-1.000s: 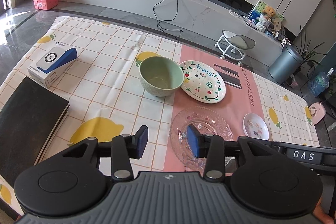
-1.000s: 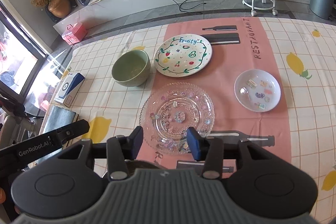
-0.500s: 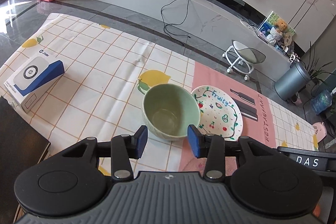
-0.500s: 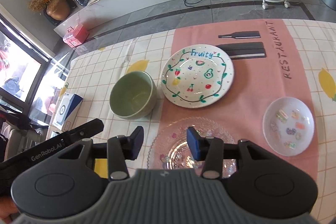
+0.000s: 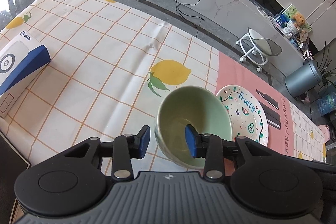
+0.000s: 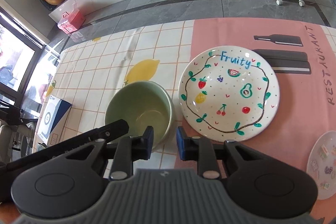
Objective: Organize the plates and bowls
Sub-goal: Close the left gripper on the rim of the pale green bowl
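1. Blue pads line the jaws of the left gripper (image 5: 167, 141), which stand apart and straddle the near wall of the green bowl (image 5: 194, 119): one pad outside the rim, the other down inside the hollow. Nothing is clamped yet.
2. A second ago those jaws hung over the clear glass plate with the bowl far ahead; half a second ago the bowl sat just beyond the pads. Now its wall is between them, so the approach looks finished and a squeeze on the rim is the likely next move.
3. The right gripper (image 6: 163, 142) has also come forward. Its jaws are apart and hold nothing, and they sit above the bowl's right edge and the strip of desk between the bowl and the Fruity plate (image 6: 229, 93).
4. The bowl stands upright on the checked lemon tablecloth (image 5: 100, 60), just beside the Fruity plate on the pink runner (image 6: 294, 110); I cannot tell whether they touch.
5. A small white dish (image 6: 324, 165) lies at the right, well apart. The glass plate has dropped out of both views.
6. A blue and white box (image 5: 16, 64) rests at the desk's left.
7. With only the bowl engaged and nothing stacked, the organizing seems to be at its start.
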Motion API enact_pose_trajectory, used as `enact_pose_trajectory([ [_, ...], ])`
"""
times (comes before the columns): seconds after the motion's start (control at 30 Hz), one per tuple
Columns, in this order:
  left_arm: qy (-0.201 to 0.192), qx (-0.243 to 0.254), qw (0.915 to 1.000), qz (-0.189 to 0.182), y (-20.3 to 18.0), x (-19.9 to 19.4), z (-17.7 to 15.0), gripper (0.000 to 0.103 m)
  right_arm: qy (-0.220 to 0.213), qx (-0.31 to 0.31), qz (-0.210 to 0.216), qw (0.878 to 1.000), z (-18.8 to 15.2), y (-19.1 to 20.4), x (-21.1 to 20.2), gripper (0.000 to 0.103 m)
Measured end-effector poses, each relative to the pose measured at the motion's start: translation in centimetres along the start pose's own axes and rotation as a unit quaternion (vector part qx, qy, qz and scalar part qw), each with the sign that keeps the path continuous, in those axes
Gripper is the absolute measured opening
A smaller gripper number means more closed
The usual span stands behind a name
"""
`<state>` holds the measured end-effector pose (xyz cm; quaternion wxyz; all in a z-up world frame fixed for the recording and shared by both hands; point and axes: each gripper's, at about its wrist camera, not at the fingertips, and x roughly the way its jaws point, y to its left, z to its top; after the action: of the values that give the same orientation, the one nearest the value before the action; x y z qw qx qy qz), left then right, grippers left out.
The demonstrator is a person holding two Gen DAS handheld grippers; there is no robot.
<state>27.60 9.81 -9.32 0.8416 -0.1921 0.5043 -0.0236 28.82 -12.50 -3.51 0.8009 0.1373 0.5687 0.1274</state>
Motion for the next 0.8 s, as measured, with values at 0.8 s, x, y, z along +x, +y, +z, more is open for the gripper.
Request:
enact_pose_trajectory([
  [0.8,-0.011,-0.004,0.9995,0.031,-1.9,-5.0,-1.8,0.014,0.011,0.034,0.014,0.999,-1.5,0.4,-2.7,0.012],
])
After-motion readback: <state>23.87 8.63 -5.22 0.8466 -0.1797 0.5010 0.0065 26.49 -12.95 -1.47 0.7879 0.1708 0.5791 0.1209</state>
